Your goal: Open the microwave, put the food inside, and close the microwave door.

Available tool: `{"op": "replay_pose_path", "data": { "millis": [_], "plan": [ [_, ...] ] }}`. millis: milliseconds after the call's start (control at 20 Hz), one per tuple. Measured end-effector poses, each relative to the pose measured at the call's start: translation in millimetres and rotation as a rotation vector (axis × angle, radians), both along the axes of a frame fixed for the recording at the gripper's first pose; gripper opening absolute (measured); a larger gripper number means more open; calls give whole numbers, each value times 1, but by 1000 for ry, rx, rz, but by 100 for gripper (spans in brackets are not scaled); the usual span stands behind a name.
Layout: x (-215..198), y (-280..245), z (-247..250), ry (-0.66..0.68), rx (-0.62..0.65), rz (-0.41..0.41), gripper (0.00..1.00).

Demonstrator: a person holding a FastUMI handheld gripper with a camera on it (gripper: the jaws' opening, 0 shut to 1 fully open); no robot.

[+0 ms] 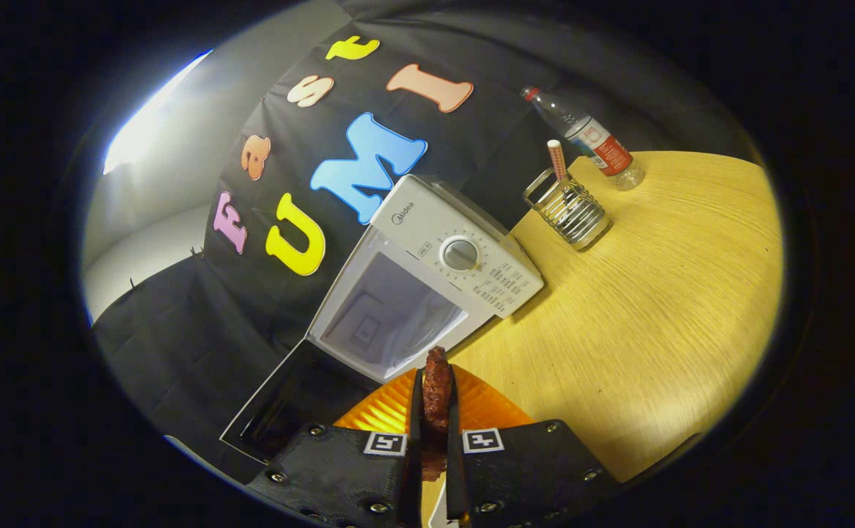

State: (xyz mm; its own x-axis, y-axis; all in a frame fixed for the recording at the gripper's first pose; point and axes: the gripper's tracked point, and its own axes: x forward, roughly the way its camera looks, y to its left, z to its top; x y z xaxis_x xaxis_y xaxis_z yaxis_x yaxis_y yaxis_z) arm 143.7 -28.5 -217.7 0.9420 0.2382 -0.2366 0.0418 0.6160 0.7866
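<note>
Food pinched and lifted, microwave waiting open.

The microwave [427,275] stands beyond my fingers, door [288,411] swung down so the cavity is free; my gripper [435,433] clamps narrowly on the dark piece of food [438,392] above the orange plate [387,411].
</note>
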Motion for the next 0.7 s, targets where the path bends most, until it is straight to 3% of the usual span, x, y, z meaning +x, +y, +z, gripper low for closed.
{"op": "replay_pose_path", "data": {
  "millis": [350,700],
  "plan": [
    [55,53,26,-43,-107,-34,13],
    [133,107,5,-18,-193,-74,13]
  ]
}}
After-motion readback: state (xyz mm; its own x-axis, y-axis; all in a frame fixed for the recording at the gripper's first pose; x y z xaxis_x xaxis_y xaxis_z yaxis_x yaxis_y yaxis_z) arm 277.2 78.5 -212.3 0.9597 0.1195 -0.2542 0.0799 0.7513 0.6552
